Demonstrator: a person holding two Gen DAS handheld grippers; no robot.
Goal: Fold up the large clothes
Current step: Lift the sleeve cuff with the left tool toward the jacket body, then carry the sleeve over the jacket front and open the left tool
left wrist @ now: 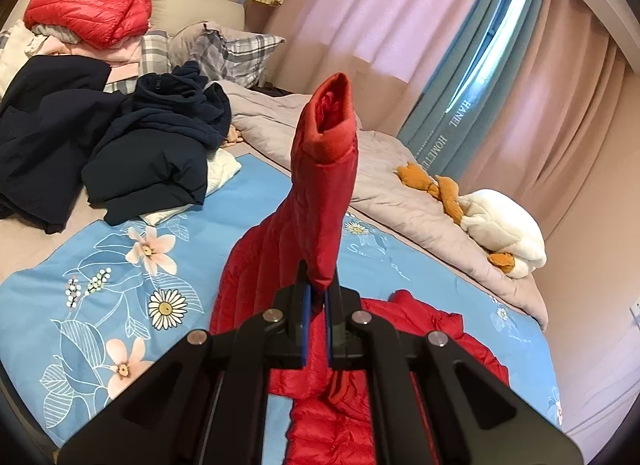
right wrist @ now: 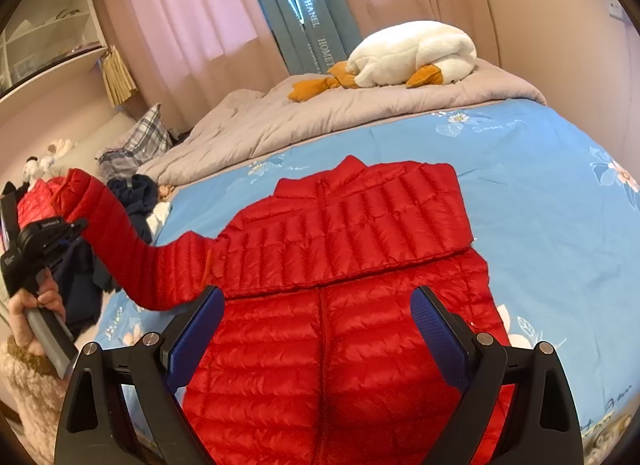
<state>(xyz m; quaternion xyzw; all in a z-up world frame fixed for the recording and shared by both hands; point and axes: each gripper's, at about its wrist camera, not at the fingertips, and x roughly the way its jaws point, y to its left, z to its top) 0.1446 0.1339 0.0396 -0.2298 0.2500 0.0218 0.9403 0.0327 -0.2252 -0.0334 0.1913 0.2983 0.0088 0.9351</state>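
A red quilted down jacket [right wrist: 340, 305] lies front-up on the blue floral bedspread [right wrist: 540, 169]. One sleeve lies folded across its chest [right wrist: 360, 221]. My left gripper [left wrist: 317, 297] is shut on the other sleeve [left wrist: 320, 201] and holds it lifted, its cuff [left wrist: 332, 117] standing up. In the right wrist view the left gripper [right wrist: 70, 231] holds that sleeve [right wrist: 132, 253] raised at the left. My right gripper [right wrist: 316, 329] is open and empty, hovering over the jacket's lower half.
Dark navy clothes [left wrist: 120, 137] and another red jacket [left wrist: 88, 9] are piled near the plaid pillows [left wrist: 236, 53]. A grey quilt [right wrist: 320, 113] with a white goose plush [right wrist: 412, 53] lies along the curtained wall.
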